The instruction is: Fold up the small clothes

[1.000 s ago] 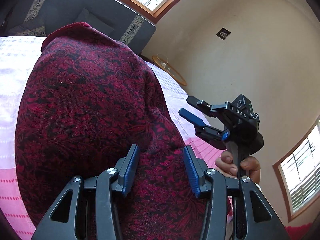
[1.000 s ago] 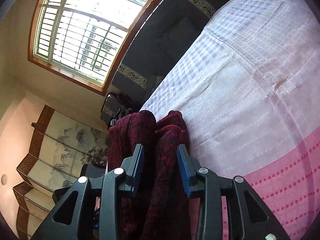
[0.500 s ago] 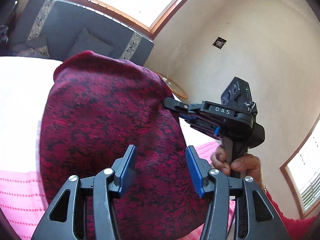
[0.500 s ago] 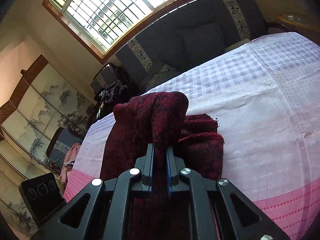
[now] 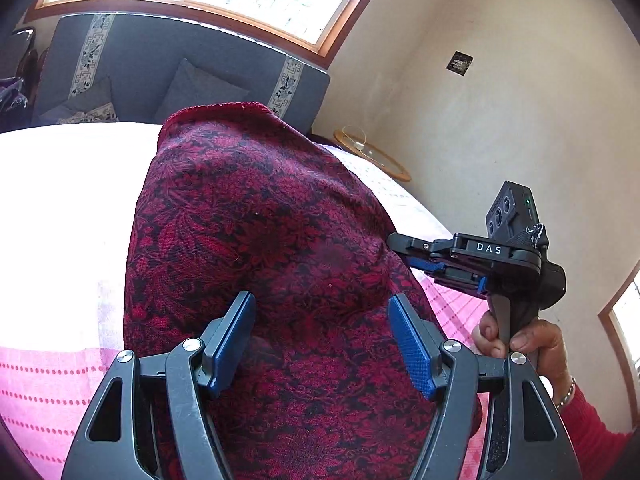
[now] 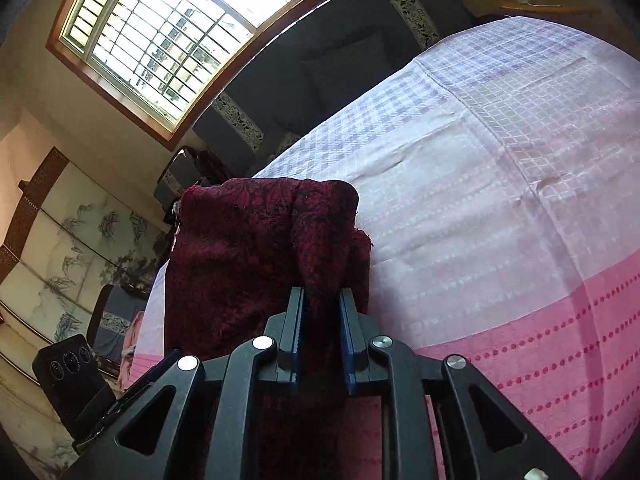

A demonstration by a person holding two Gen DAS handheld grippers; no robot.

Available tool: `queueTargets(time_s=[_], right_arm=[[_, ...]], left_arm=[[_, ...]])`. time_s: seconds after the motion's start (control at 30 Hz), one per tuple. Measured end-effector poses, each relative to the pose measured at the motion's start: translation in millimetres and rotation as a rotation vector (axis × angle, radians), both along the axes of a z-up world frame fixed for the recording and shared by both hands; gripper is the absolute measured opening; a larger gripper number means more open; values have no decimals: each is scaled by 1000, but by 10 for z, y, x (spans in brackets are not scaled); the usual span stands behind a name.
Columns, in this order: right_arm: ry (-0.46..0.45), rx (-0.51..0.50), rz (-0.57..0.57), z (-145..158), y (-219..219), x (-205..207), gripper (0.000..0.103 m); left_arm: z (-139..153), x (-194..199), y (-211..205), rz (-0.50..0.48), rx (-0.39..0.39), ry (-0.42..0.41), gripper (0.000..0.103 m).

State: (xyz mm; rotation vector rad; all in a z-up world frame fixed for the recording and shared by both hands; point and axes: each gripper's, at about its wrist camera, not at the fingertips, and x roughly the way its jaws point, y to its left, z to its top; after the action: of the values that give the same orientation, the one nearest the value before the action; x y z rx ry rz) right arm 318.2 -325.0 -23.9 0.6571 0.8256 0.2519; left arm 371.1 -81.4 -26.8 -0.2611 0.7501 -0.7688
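Note:
A dark red flowered garment (image 5: 248,220) is lifted off the pink and white bed cover (image 5: 60,220) and fills the left wrist view. My left gripper (image 5: 322,298) is open and its jaws are still widening; the cloth lies loose between the blue pads, which do not press on it. At the garment's right edge, my right gripper (image 5: 400,250) pinches the cloth. In the right wrist view a bunched fold of the garment (image 6: 240,248) sits between the narrow jaws of the right gripper (image 6: 322,294), which are easing apart.
The bed cover (image 6: 480,200) stretches wide to the right of the garment. A grey-blue sofa (image 5: 180,80) stands behind the bed under a large window (image 6: 160,28). A round wooden table (image 5: 372,156) is in the corner, a folding screen (image 6: 60,248) at the left.
The right gripper came in from the side and closed on a fold at the garment's right edge. The left jaws spread wider off the cloth. Both views swung a little.

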Motion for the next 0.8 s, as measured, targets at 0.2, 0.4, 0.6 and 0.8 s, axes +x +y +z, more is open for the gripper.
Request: queueTargets(time_s=[0.2, 0.4, 0.6, 0.8], right_arm=[[47, -81, -17, 47, 26, 87, 64], [95, -23, 61, 14, 107, 229, 20], [33, -35, 136, 227, 362, 336, 16], [-228, 305, 194, 464, 403, 449, 13]], left_arm=[[-42, -38, 45, 7, 3, -8, 69], [5, -68, 9, 21, 0, -19, 69], [-68, -115, 261, 119, -73, -44, 69], [15, -51, 536, 234, -192, -41, 69]])
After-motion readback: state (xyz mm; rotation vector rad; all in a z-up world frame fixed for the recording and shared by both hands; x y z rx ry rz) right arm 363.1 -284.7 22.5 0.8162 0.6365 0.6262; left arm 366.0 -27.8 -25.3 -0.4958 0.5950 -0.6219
